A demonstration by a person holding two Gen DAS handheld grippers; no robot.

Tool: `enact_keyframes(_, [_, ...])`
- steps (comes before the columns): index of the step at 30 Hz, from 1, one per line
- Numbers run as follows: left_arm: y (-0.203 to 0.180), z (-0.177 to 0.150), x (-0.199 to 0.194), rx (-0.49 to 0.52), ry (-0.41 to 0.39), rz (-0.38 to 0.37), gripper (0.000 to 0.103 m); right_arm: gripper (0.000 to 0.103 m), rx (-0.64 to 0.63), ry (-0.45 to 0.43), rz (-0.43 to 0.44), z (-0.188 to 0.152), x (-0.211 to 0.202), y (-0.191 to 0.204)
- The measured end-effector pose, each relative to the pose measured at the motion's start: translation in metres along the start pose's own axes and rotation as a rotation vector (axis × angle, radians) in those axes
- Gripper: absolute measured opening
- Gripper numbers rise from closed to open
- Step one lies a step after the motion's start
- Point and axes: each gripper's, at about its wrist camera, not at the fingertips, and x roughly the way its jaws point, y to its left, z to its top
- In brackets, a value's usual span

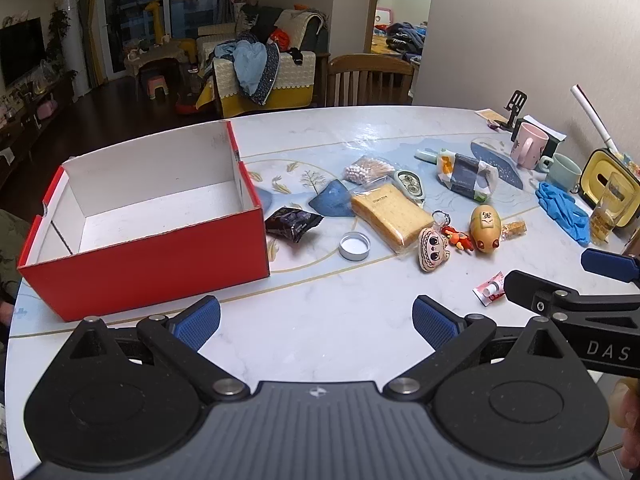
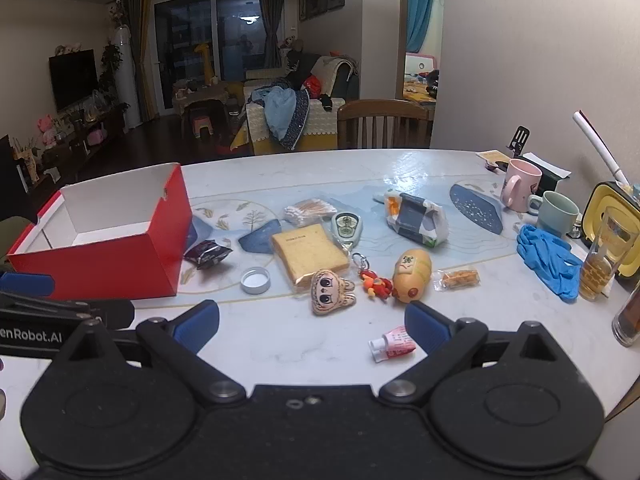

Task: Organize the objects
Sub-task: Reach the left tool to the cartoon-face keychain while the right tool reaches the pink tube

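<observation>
Sorting looks unstarted: box point(image 1: 148, 256) empty at the tabletop's point(image 1: 320, 320) left edge, both hand-held grippers point(image 1: 316, 320) point(image 2: 312, 326) wide and empty, tube point(image 2: 394, 343) nearest for grasping.

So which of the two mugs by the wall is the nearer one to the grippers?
The green mug. It stands in front of the pink mug, beside the blue gloves.
</observation>
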Motion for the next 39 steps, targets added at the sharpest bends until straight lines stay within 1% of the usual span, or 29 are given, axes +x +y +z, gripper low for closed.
enact_keyframes(8, [-0.016, 0.010, 0.017, 0.028, 0.010, -0.005, 0.103, 0.099, 0.008, 0.020, -0.003, 0.005, 0.016, -0.017])
enact_keyframes(15, [-0.034, 0.021, 0.040, 0.066, 0.025, -0.050, 0.103, 0.099, 0.031, 0.074, -0.005, 0.010, 0.038, -0.041])
enact_keyframes(21, [-0.065, 0.018, 0.070, 0.177, 0.060, -0.085, 0.103, 0.097, 0.063, 0.127, -0.043, 0.009, 0.063, -0.070])
enact_keyframes(25, [-0.084, 0.015, 0.091, 0.239, 0.069, -0.084, 0.103, 0.092, 0.028, 0.166, -0.059, 0.000, 0.085, -0.086])
enact_keyframes(28, [-0.088, 0.019, 0.107, 0.220, 0.094, -0.071, 0.103, 0.091, 0.018, 0.199, -0.054, -0.005, 0.098, -0.097])
enact_keyframes(31, [-0.089, 0.026, 0.123, 0.180, 0.122, -0.069, 0.103, 0.090, 0.004, 0.235, -0.021, -0.009, 0.109, -0.106])
enact_keyframes(34, [-0.098, 0.034, 0.139, 0.169, 0.130, -0.071, 0.103, 0.090, -0.042, 0.272, 0.034, -0.014, 0.118, -0.106])
enact_keyframes(39, [-0.119, 0.043, 0.166, 0.157, 0.152, -0.082, 0.102, 0.088, -0.098, 0.298, 0.073, -0.022, 0.132, -0.104])
